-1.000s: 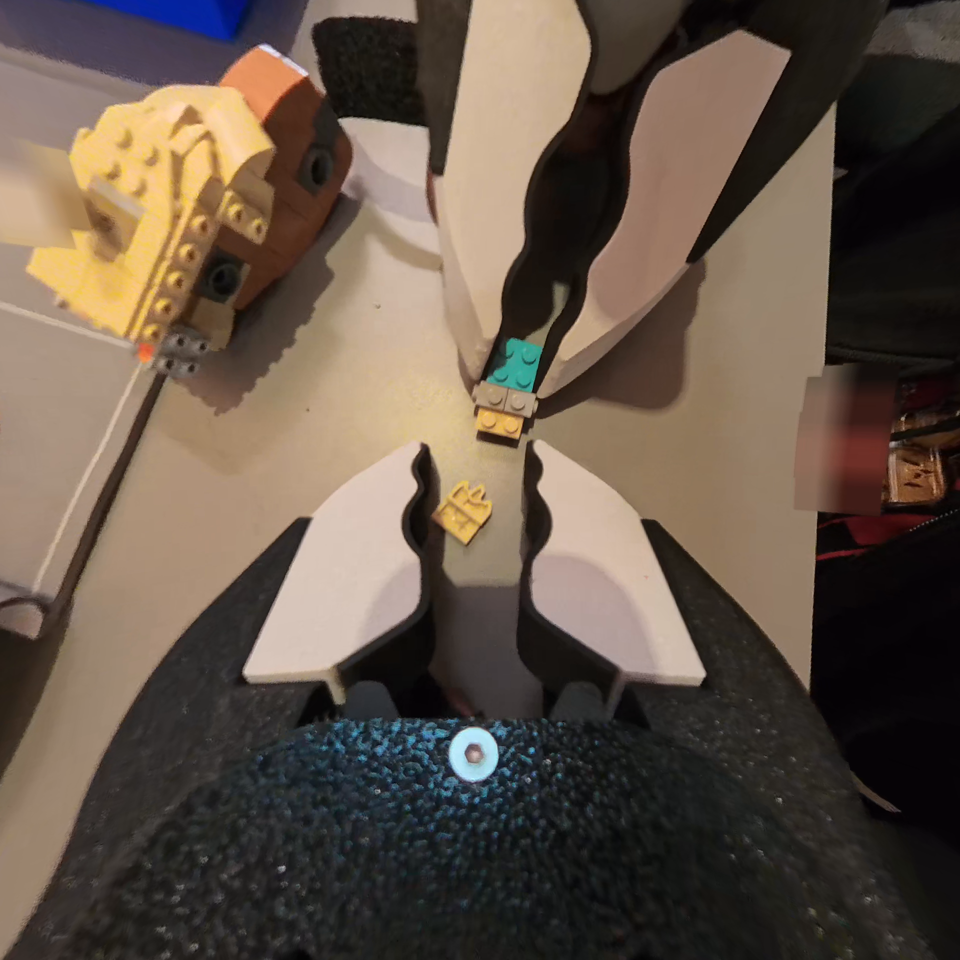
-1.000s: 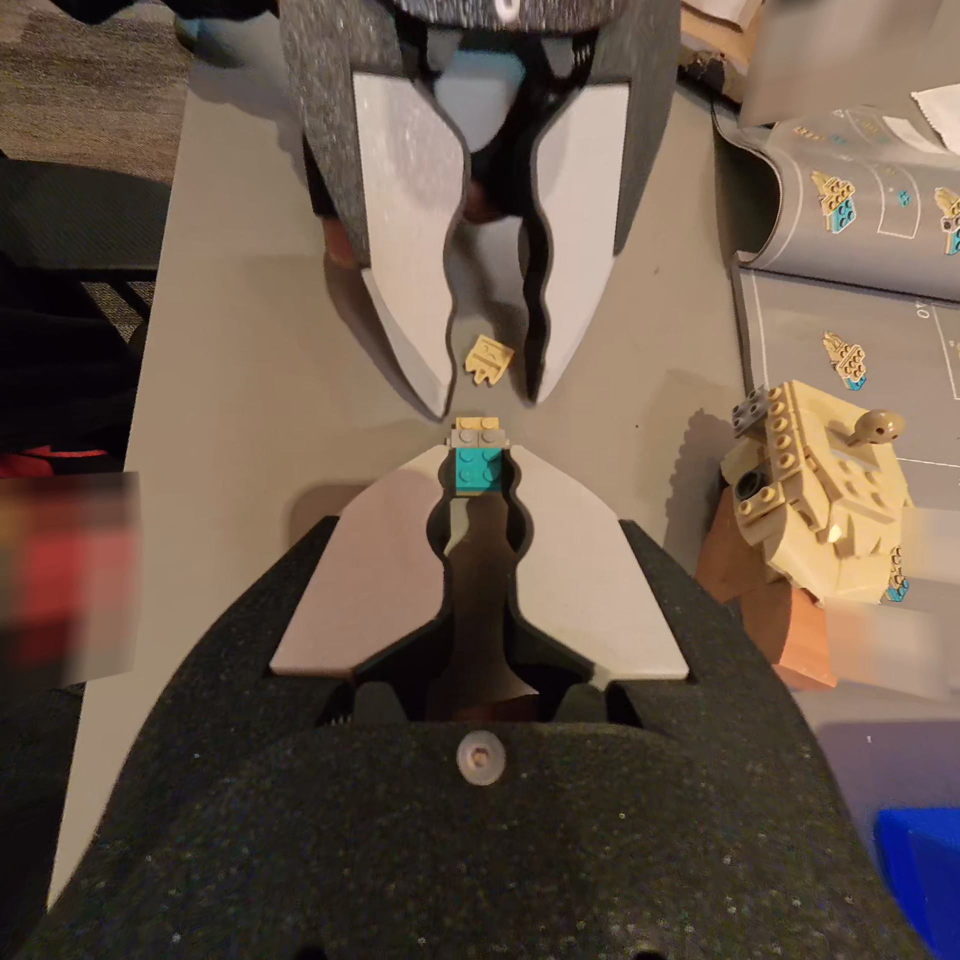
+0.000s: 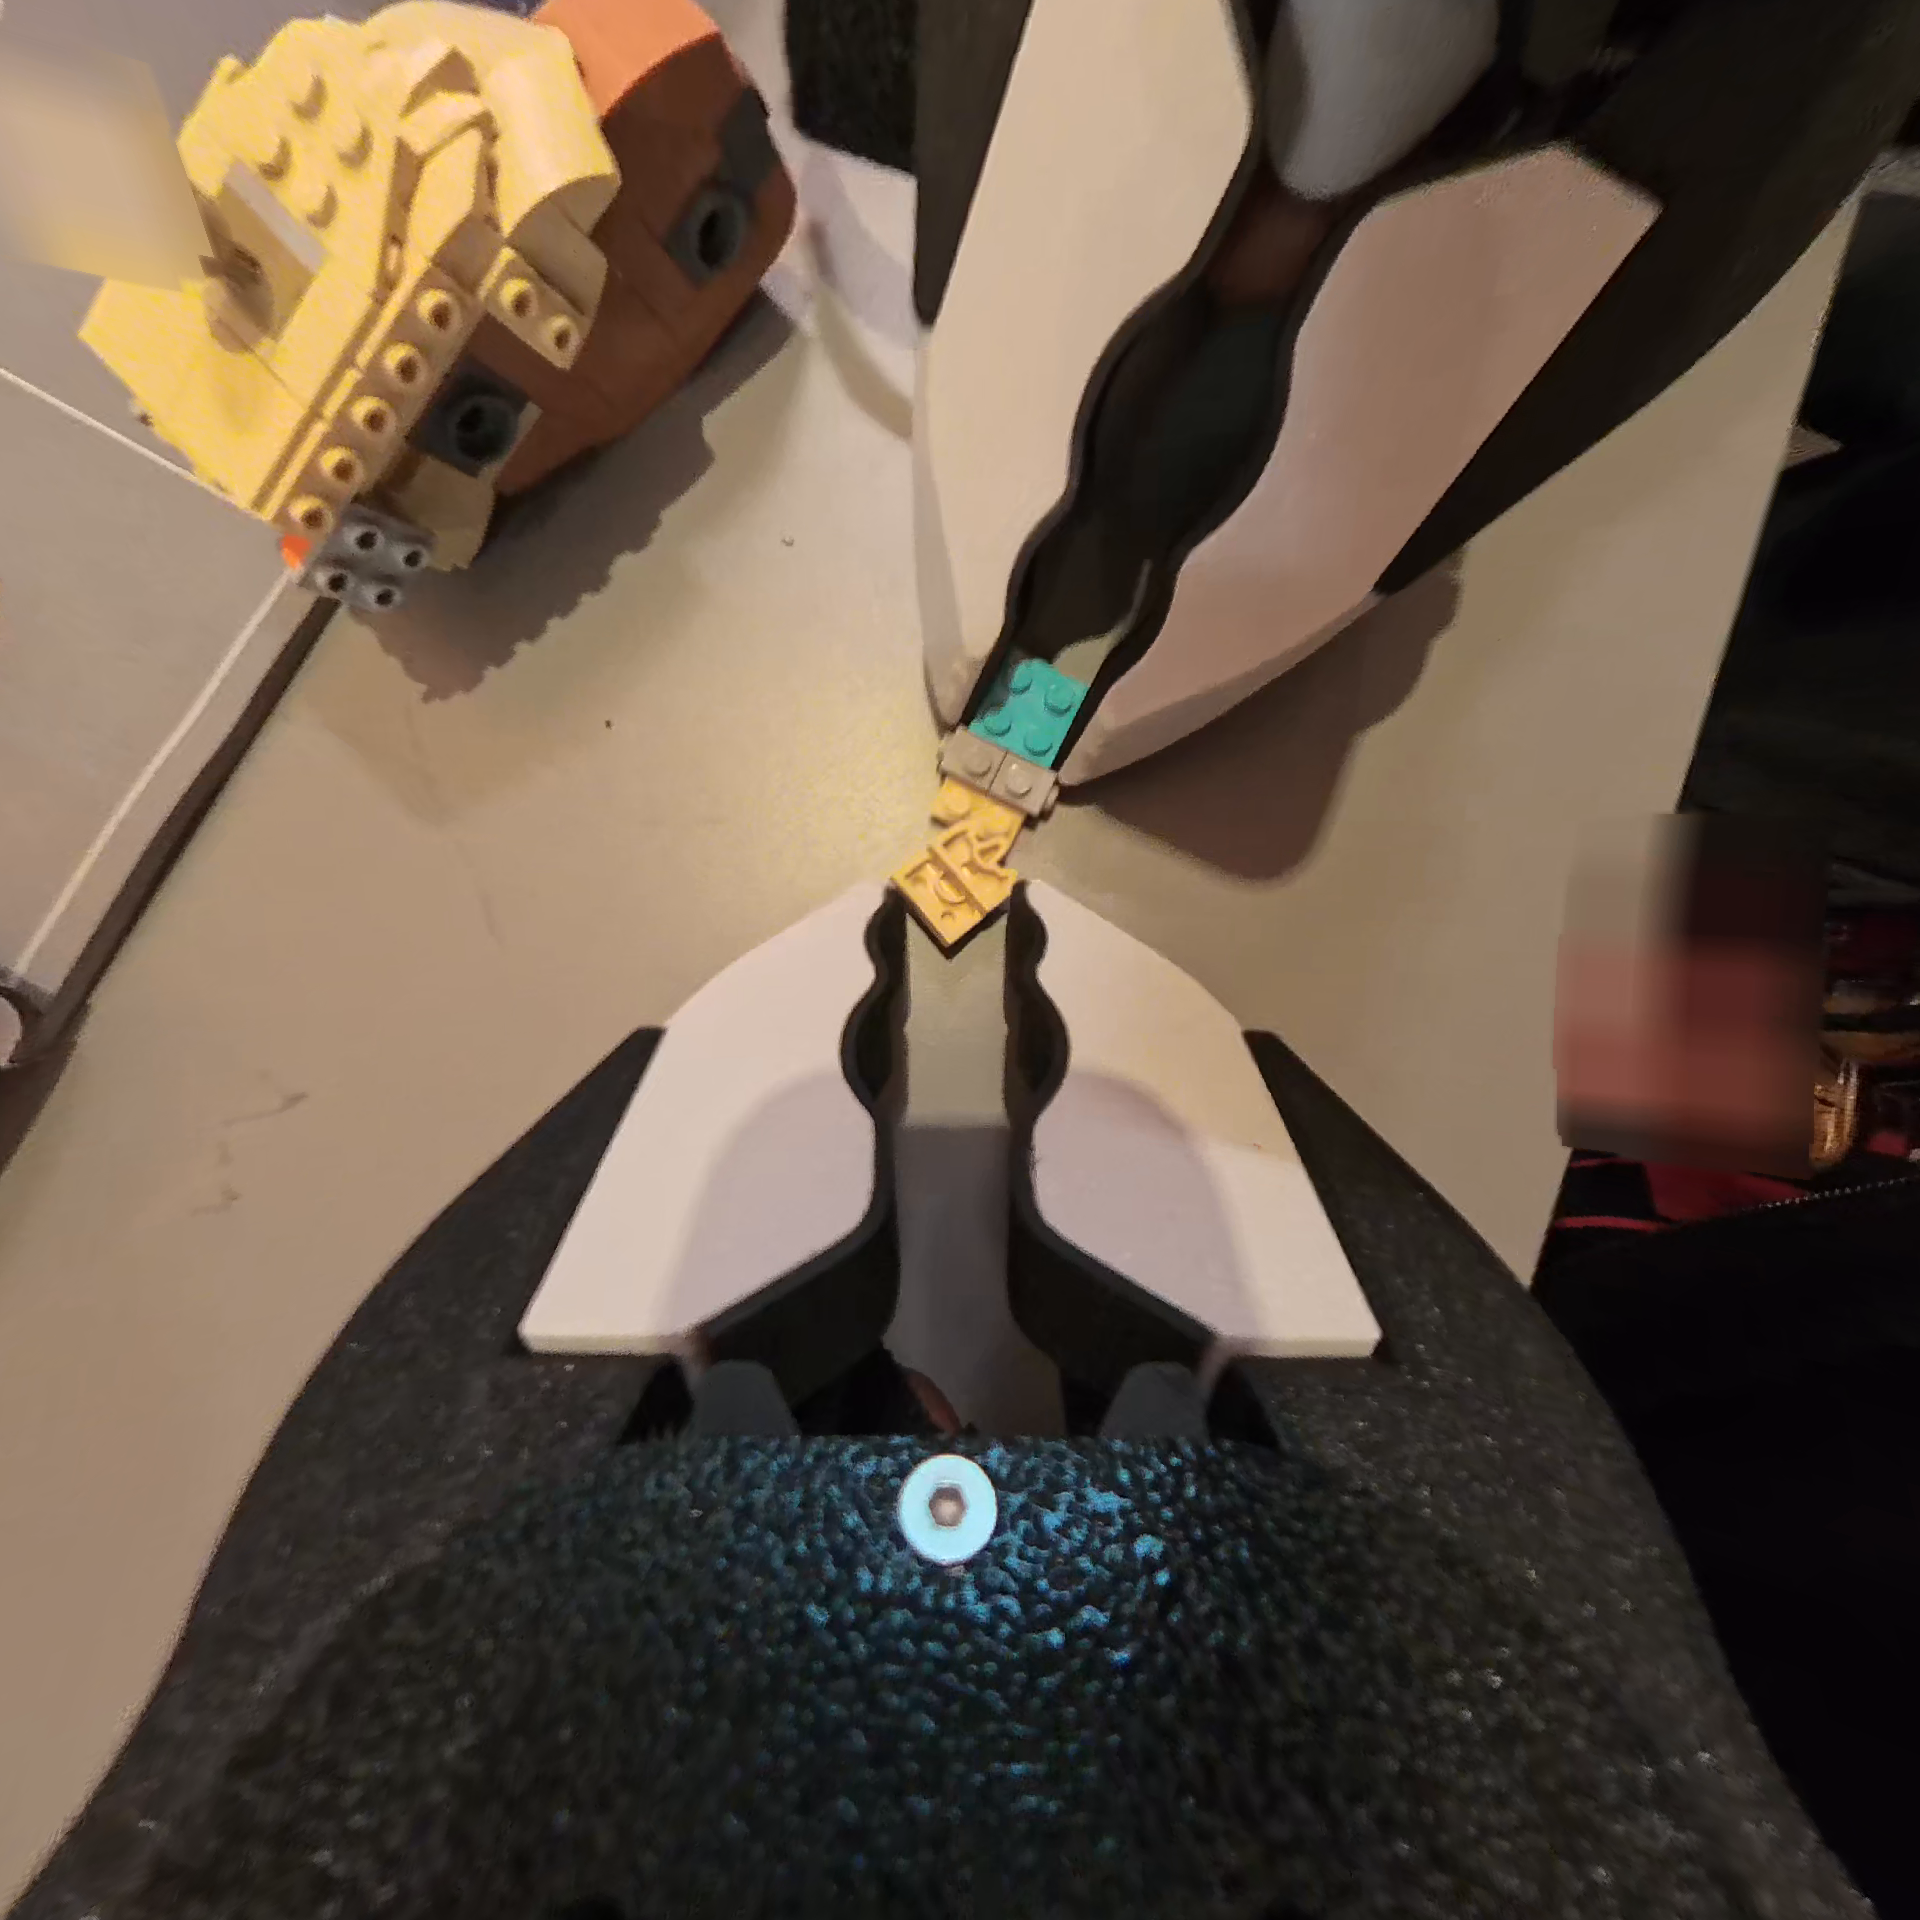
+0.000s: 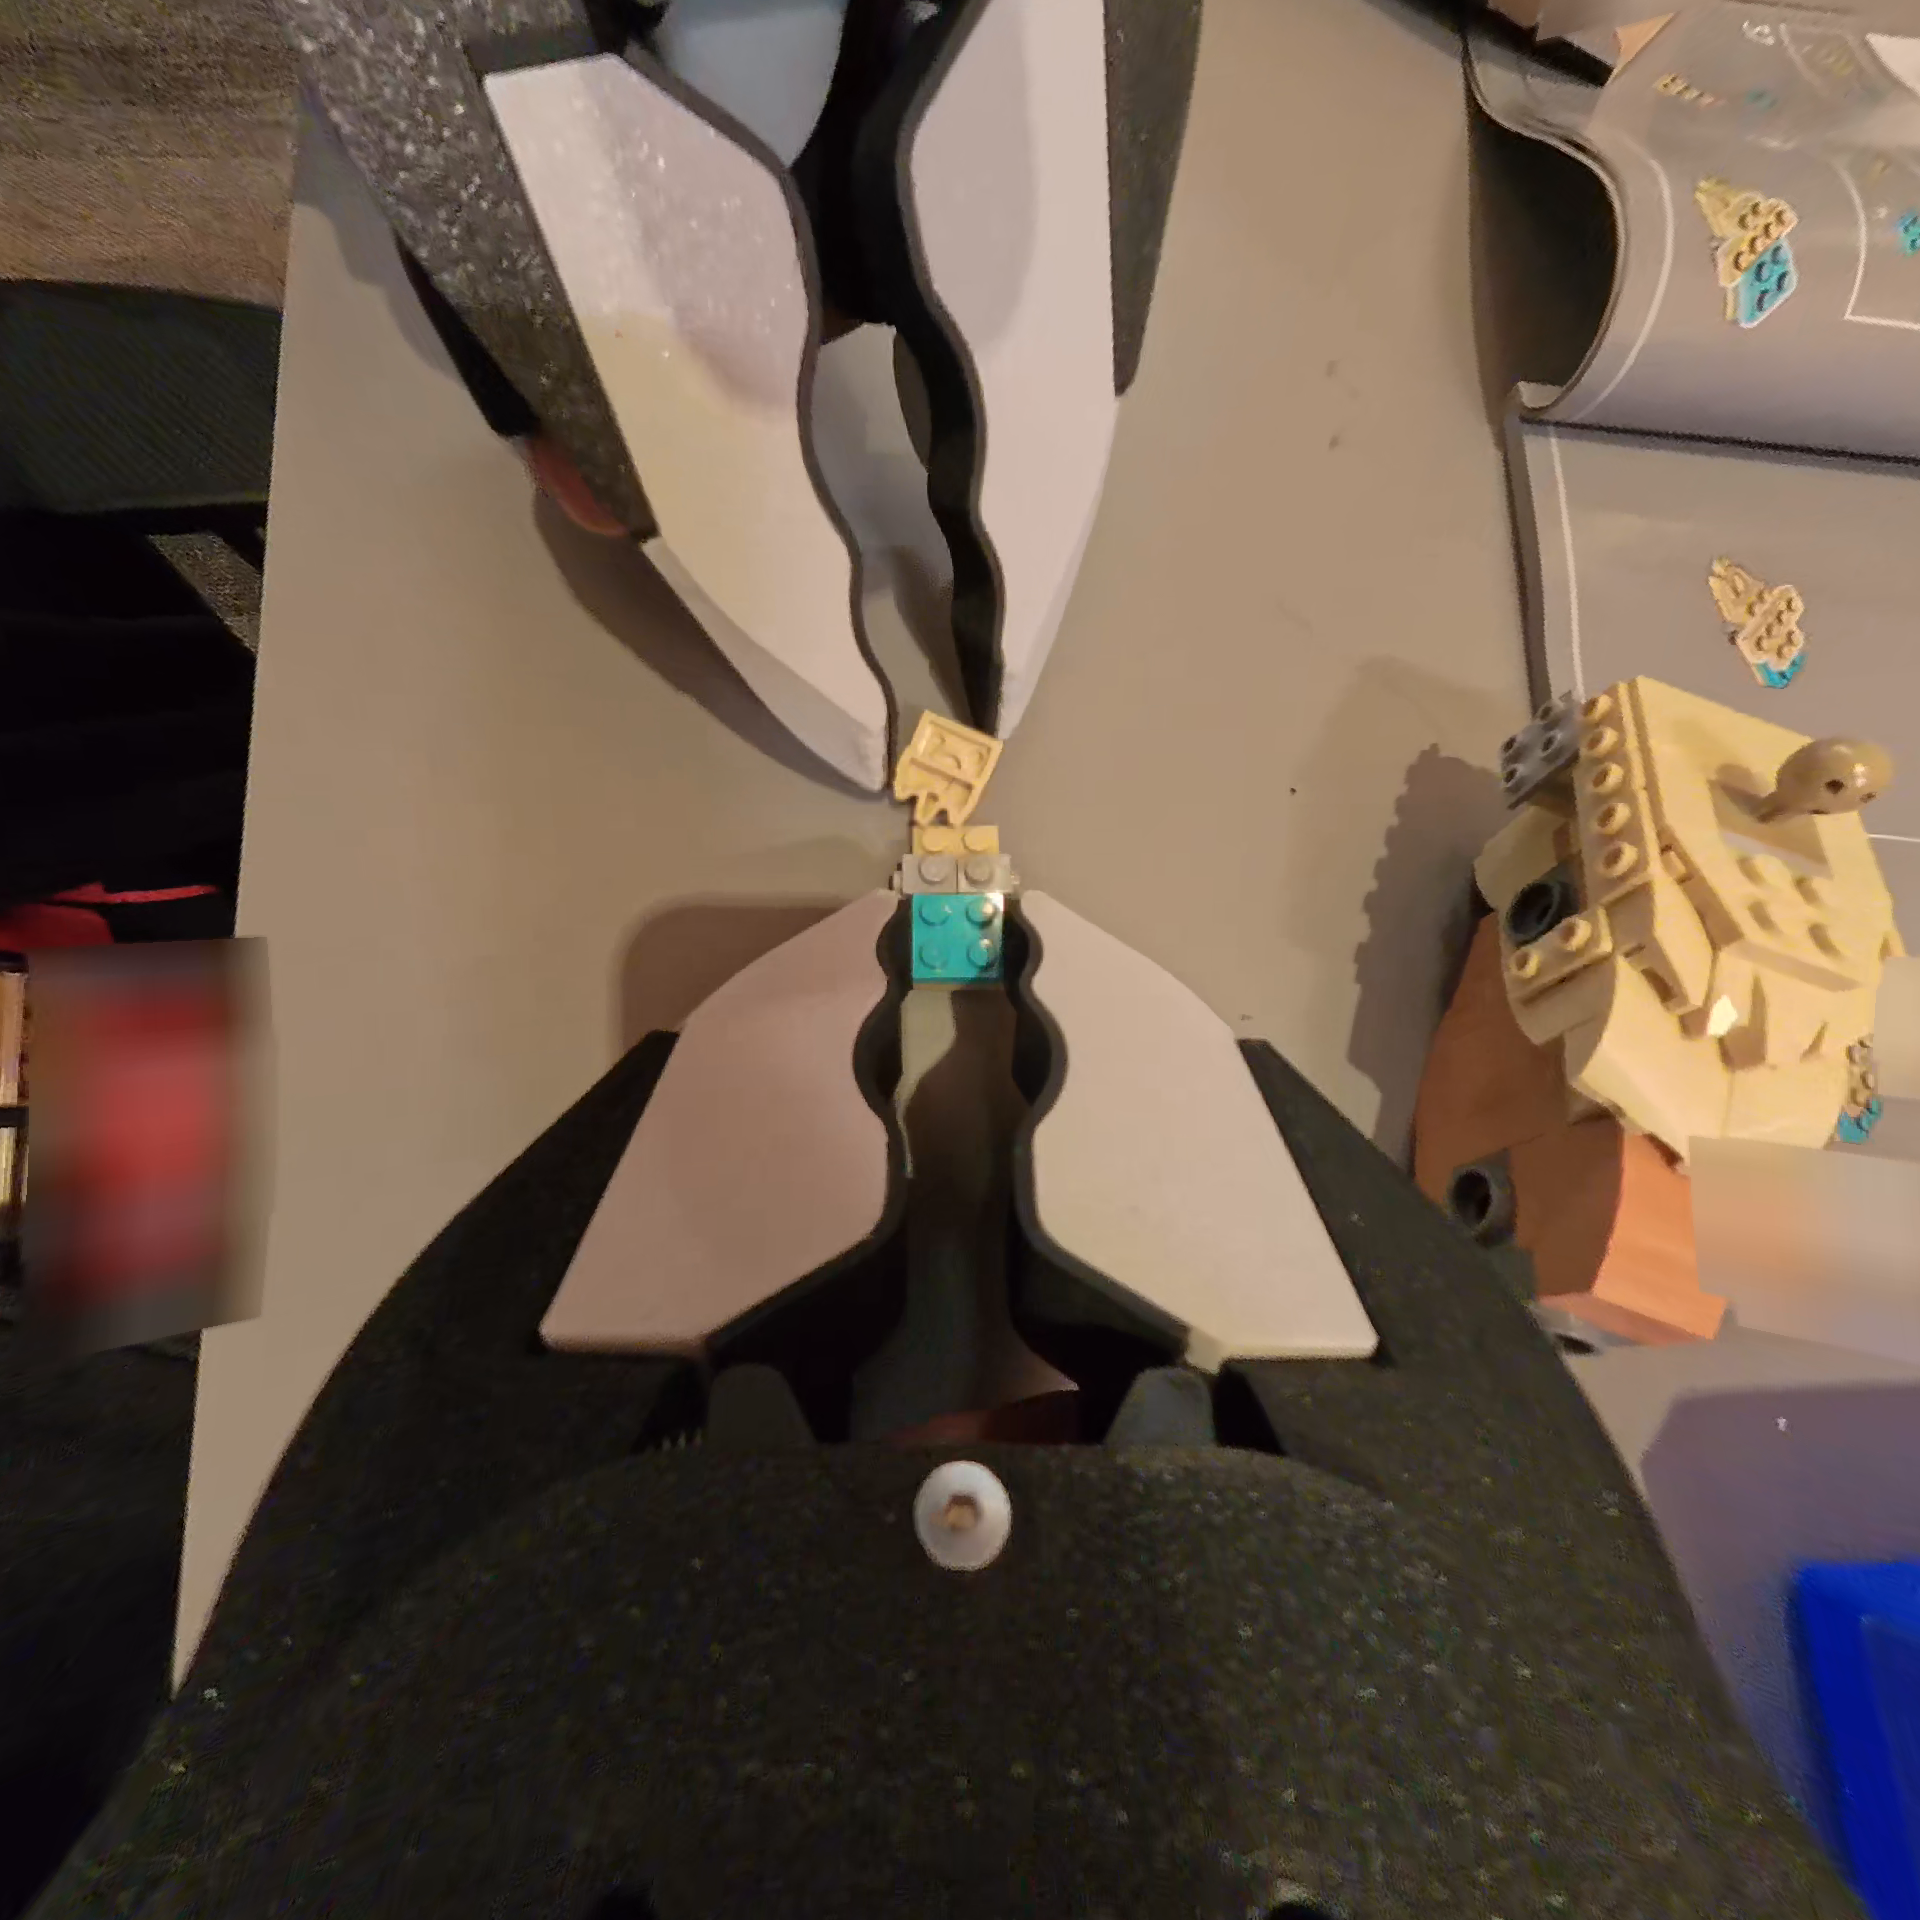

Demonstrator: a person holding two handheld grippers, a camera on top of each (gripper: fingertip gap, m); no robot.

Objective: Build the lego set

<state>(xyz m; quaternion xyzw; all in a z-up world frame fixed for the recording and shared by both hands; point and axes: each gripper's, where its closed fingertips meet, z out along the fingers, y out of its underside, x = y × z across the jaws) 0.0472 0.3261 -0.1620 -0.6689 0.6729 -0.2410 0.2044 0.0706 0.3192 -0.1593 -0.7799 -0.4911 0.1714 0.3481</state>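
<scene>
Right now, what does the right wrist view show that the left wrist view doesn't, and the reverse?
Right wrist only: the open booklet at top right, a blue bin corner at lower right, and a tan ball-ended knob on the model.

Left wrist only: a white cord and a dark cable running along the table's left side.

Both: the right gripper shut on the teal stack, the left gripper closed on the tan piece meeting that stack, the tan-and-brown model, and the table.

A teal brick (image 4: pixel 957 948) joins grey (image 4: pixel 956 872) and tan plates (image 4: pixel 954 837) (studded).
</scene>
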